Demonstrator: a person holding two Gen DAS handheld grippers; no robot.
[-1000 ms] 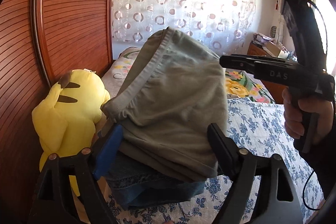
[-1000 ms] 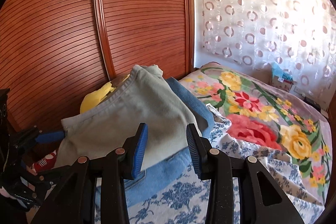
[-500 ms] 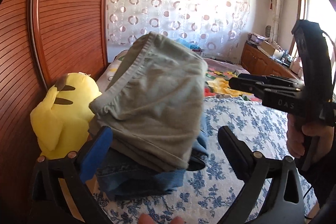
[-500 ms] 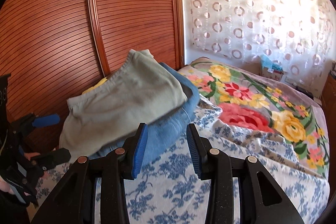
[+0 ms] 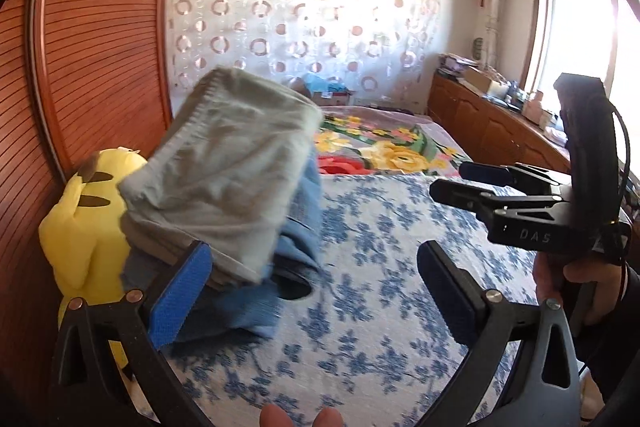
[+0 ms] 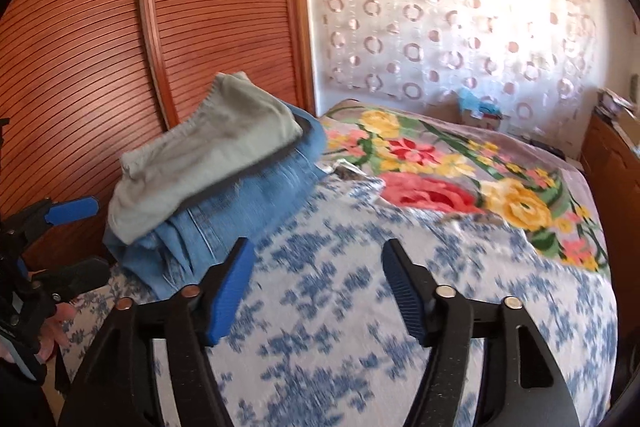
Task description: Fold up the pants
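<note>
Since the folded grey-green pants [image 5: 224, 183] already sit on top of the folded jeans [image 6: 244, 203] at the bed's [image 6: 360, 327] edge, beside the yellow plush toy [image 5: 86, 227], the stacking step looks finished. The left gripper [image 5: 316, 291] has its jaws wide apart and empty; the right gripper [image 6: 316, 291] has its jaws opening, with nothing between them. The next move probably calls for clearing both tools away or fetching another pair.

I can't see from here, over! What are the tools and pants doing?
Left tool open, right tool opening, both empty. Grey pants folded atop jeans. Nothing blocking.
</note>
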